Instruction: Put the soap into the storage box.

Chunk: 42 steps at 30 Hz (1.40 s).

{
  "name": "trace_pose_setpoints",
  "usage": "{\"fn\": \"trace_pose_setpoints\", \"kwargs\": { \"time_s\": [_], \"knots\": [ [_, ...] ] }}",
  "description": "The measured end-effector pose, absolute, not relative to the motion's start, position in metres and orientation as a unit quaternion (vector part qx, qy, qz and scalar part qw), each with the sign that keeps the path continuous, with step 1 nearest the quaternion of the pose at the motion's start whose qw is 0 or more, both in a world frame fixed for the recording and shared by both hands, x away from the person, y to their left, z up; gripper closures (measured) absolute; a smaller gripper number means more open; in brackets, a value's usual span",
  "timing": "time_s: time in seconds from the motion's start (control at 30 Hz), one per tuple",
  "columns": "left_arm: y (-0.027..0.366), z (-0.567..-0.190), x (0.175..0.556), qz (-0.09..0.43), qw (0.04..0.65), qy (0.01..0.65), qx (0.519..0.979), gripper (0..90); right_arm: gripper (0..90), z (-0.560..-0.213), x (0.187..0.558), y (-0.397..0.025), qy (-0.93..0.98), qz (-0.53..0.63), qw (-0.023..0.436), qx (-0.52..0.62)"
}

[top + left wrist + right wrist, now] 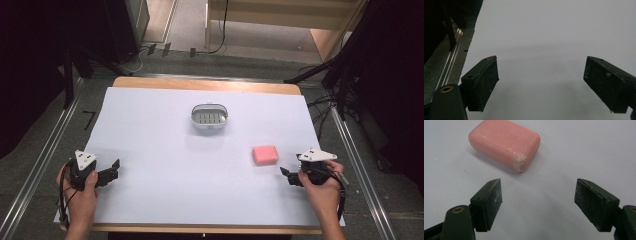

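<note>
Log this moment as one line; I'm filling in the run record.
left gripper: open, empty | right gripper: open, empty, near pink soap | soap dish: empty, mid-table

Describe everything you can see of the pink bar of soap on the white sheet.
The pink rectangular bar of soap is a solid block with rounded edges and corners. Its matte surface shows pale scuffs, and one corner is worn whitish. It lies flat on the white sheet, right of centre, apart from the white slotted soap dish farther back. Nothing touches it: the right gripper sits close by, jaws open and pointed toward it.
</note>
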State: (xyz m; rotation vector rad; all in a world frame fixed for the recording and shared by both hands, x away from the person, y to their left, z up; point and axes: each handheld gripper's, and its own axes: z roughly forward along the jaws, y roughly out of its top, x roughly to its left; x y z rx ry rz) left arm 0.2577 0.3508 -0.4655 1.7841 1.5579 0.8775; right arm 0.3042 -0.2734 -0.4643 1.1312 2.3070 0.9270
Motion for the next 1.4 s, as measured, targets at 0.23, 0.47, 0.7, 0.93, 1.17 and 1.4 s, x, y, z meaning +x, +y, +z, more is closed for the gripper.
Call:
{"fn": "trace_pose_setpoints", "kwargs": {
  "time_s": [0.23,0.47,0.7,0.93,1.17,1.4],
  "knots": [
    [0.351,-0.466,0.258,0.331,0.304,0.588,0.673,13.4,23.6,-0.461,0.313,-0.267,0.855,0.311,0.188,0.370],
    [0.351,-0.466,0.258,0.332,0.304,0.587,0.673,13.4,23.6,-0.459,0.319,-0.261,0.870,0.297,0.177,0.353],
    [0.351,-0.466,0.258,0.332,0.304,0.587,0.673,13.4,23.6,-0.454,0.326,-0.256,0.885,0.278,0.170,0.333],
    [0.351,-0.466,0.258,0.331,0.304,0.587,0.673,13.4,23.3,-0.449,0.332,-0.253,0.894,0.278,0.159,0.313],
    [0.351,-0.466,0.258,0.331,0.304,0.587,0.673,13.4,23.0,-0.446,0.338,-0.248,0.908,0.257,0.154,0.292],
    [0.351,-0.466,0.258,0.331,0.304,0.587,0.673,13.4,22.5,-0.444,0.344,-0.242,0.919,0.239,0.148,0.277]
  ]
}}
